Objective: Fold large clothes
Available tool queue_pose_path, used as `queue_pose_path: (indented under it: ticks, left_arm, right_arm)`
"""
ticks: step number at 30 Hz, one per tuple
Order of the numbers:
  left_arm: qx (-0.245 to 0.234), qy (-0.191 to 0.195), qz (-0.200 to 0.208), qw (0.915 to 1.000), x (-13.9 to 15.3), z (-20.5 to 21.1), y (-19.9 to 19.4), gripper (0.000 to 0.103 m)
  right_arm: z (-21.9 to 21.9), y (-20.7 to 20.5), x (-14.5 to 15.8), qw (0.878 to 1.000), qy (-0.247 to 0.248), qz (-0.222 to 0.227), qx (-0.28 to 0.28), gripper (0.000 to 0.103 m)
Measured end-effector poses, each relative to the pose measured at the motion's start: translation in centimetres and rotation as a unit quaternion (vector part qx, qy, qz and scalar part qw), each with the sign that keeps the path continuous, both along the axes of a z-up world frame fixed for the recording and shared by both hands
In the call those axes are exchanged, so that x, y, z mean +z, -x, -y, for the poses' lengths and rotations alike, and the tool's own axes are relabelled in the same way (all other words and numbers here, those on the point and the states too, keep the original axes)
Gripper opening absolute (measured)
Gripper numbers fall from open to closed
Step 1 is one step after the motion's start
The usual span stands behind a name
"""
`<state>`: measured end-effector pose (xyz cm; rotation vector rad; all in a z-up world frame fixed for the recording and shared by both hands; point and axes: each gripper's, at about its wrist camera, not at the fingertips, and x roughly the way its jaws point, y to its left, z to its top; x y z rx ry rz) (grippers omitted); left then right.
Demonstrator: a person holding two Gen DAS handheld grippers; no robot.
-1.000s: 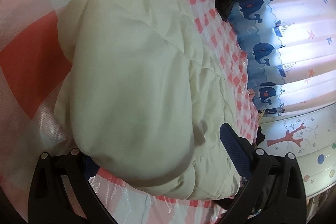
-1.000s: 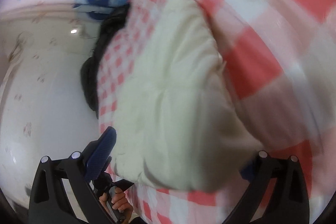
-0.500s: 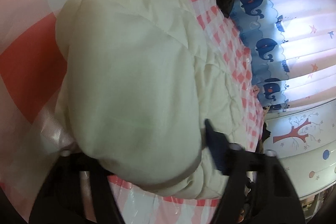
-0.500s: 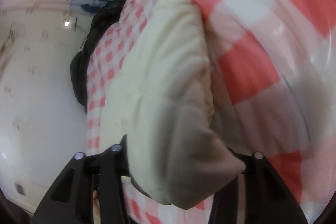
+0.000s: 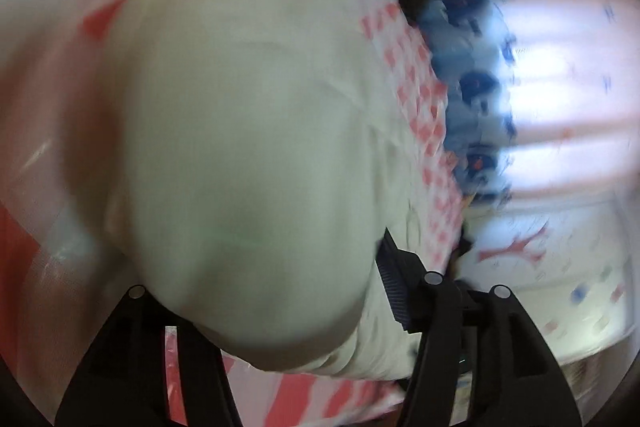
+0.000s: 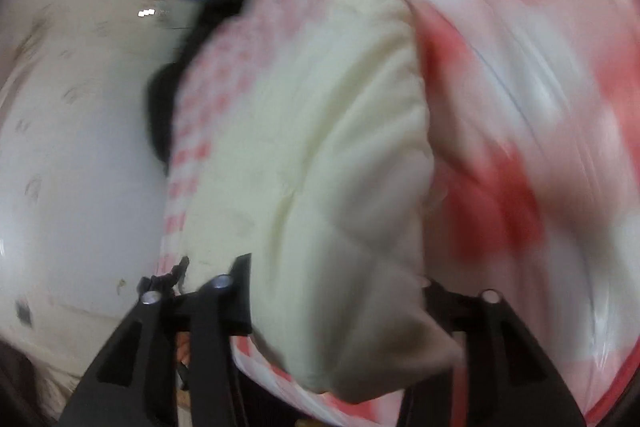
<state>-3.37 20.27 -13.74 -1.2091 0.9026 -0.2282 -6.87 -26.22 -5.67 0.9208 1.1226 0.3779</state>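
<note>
Checked bedcover (image 5: 416,99) — cream padded garment (image 5: 248,147) on top

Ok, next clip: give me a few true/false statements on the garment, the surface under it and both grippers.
1. The cream padded garment lies on a red-and-white checked cover. True.
2. The left gripper has its jaws on either side of a fold of the garment. True.
3. The right gripper hangs free of the cloth. False: garment bulk fills the space between its jaws.
4. The curtain is plain green. False: it is pale with dark blue whale shapes.
</note>
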Motion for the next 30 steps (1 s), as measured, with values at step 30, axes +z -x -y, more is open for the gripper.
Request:
queue_pose_path:
  ticks: [30]
  left_arm:
    - [0.038, -0.001, 0.017, 0.9991, -0.5, 0.3, -0.8, 0.078]
  right_arm:
    - [-24.9, -7.0, 6.6, 0.857, 0.470, 0.156, 0.141, 0.078]
